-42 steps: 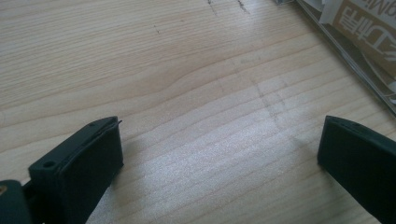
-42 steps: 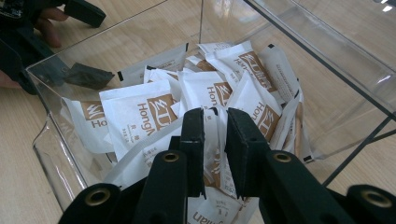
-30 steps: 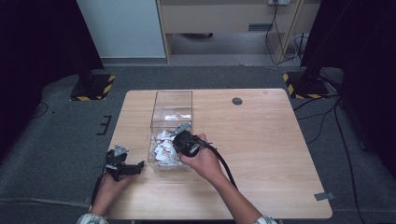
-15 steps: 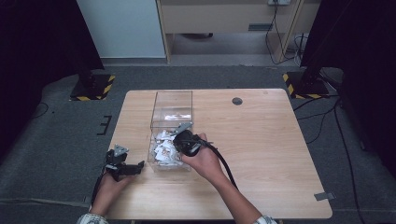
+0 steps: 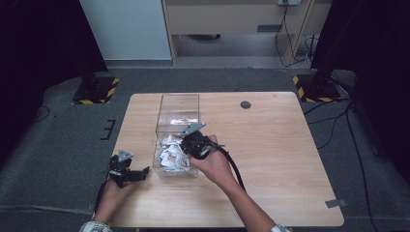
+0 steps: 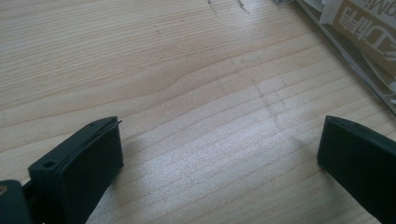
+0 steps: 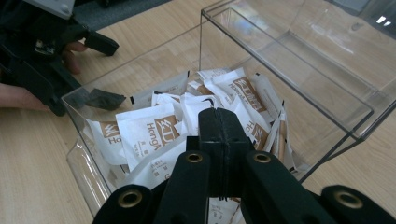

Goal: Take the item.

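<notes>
Currently, the right gripper (image 5: 187, 138), jaws pressed together on nothing, is being held over white sachets (image 7: 154, 126) lying in a clear box (image 5: 178, 104). The left gripper (image 5: 138, 174), jaws spread wide, is being rested on the table (image 5: 275, 145) just beside the box.

So on the one light wooden table (image 5: 270, 159) there's one clear plastic box (image 5: 178, 108) split into two compartments, with a heap of white-and-brown paper sachets (image 7: 159, 126) in the near one, too jumbled to count. Two black handheld grippers, left (image 5: 129, 174) and right (image 5: 188, 145).
</notes>
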Available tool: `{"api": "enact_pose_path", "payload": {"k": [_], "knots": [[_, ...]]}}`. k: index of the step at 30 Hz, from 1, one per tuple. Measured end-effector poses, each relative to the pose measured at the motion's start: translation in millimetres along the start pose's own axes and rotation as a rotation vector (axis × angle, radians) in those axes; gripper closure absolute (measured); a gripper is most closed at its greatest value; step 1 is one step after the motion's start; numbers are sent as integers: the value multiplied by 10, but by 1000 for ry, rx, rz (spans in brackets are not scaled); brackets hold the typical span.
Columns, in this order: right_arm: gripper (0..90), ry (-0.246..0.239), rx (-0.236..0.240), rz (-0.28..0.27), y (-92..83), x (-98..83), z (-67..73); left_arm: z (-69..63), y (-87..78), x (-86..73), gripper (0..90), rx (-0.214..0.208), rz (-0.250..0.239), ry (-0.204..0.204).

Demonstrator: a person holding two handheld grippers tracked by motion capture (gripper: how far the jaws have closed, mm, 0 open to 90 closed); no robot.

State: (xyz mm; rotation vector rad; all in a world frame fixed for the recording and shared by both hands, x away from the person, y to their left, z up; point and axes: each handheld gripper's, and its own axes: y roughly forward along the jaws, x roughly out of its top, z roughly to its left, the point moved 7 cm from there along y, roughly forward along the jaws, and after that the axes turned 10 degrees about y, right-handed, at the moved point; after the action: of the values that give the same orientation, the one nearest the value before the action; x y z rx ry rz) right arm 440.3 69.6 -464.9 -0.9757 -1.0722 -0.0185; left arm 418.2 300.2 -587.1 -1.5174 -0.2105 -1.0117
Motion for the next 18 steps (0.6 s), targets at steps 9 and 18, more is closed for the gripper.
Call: {"api": "enact_pose_path", "payload": {"k": [9, 18], "knots": [[900, -6, 9, -37, -143, 97, 13, 0, 0, 0, 0, 0, 0, 0], [900, -7, 13, -63, -238, 161, 14, 0, 1, 1, 0, 0, 0, 0]]}}
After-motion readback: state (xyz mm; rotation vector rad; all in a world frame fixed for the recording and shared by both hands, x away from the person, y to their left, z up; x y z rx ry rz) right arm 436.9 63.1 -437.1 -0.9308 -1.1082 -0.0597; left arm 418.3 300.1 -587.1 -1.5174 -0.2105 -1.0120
